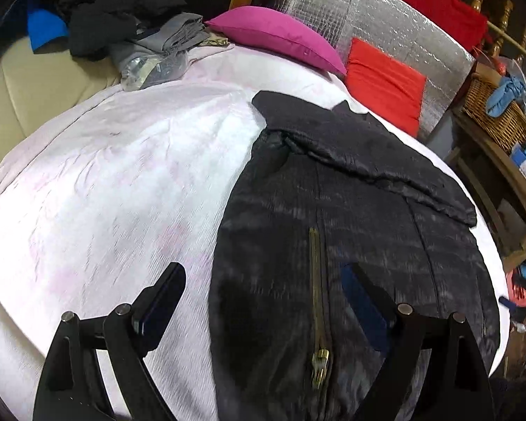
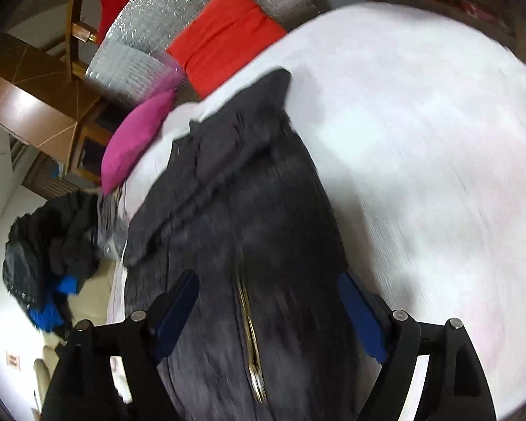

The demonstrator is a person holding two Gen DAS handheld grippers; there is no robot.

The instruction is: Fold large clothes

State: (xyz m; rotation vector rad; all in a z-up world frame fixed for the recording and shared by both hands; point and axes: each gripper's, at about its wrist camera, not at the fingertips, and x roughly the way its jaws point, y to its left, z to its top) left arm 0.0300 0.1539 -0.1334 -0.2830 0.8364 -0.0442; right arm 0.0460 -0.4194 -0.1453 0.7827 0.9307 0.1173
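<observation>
Both tools are spread wide with nothing pinched between the pads. Left tool (image 1: 266,301) hangs over the near end of the dark jacket (image 1: 350,210), one finger above the white bedspread (image 1: 105,175) and the other above the jacket fabric, with the brass zipper (image 1: 317,301) running up between them. Right tool (image 2: 268,312) sits over the same garment from a tilted angle, both blue-padded fingers (image 2: 363,319) straddling the zipper line (this view is pretty smeared, so fine detail is hard to read).

The jacket lies flat on the bed, zipped front facing up, narrowed into a long strip with a sleeve (image 1: 385,168) folded across the upper part and the collar end pointing toward the pillows. It sits toward the right side of the bed in the left wrist view, with lots of bare bedspread to its left.

At the head of the bed there's a magenta pillow (image 1: 280,35) and, just beside it, an orange-red cushion (image 1: 385,80) leaning on a silver quilted foil panel (image 1: 385,17). A heap of dark clothes (image 1: 115,10) with something blue (image 1: 45,28) poking out sits at the far left corner, well apart from the jacket. A wicker basket (image 1: 494,115) stands off to the right of the bed.
</observation>
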